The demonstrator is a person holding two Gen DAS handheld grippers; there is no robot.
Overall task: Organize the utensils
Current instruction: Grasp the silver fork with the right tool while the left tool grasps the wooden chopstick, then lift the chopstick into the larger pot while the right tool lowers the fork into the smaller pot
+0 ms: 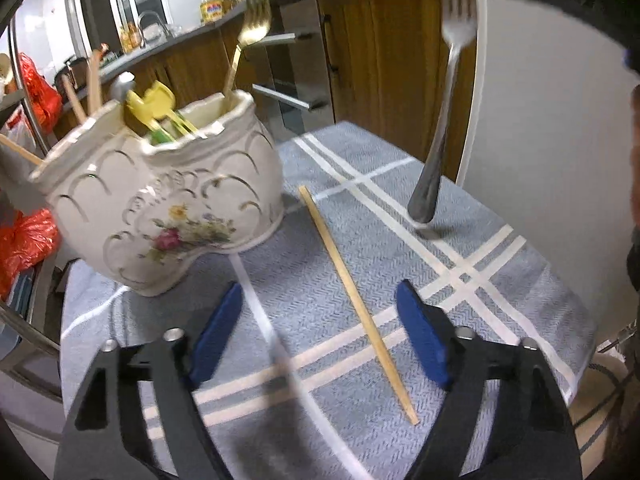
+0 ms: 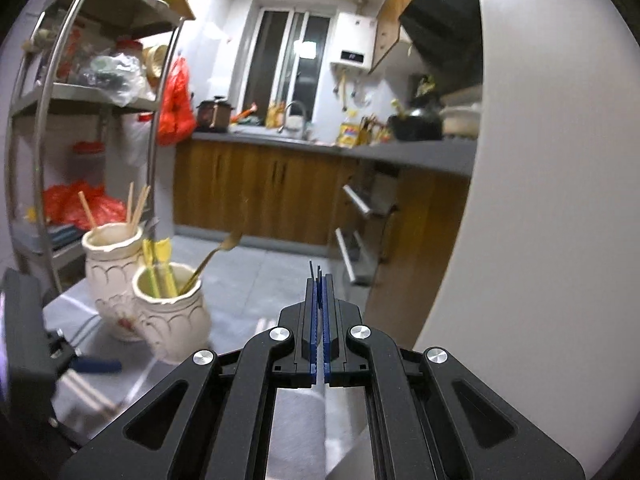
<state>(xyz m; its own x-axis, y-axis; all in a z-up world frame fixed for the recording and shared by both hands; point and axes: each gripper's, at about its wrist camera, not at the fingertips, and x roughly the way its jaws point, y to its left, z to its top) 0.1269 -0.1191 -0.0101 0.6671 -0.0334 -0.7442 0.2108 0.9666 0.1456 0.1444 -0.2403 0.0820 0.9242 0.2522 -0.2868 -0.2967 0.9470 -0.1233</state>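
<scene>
Left gripper (image 1: 320,336) open over chopstick (image 1: 356,300) on table (image 1: 500,280). Right gripper (image 2: 319,300) clamps silver fork (image 1: 440,120), probably by the tines.

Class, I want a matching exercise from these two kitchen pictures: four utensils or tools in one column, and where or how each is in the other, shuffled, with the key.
Things
1. silver fork
2. chopstick
3. gold fork
4. left gripper

States
A. standing in the vase
B. lying flat on the cloth
C. open, above the cloth
D. hanging upright, its handle end just above the cloth

Pairs: 1-D, 2-B, 3-A, 4-C
</scene>
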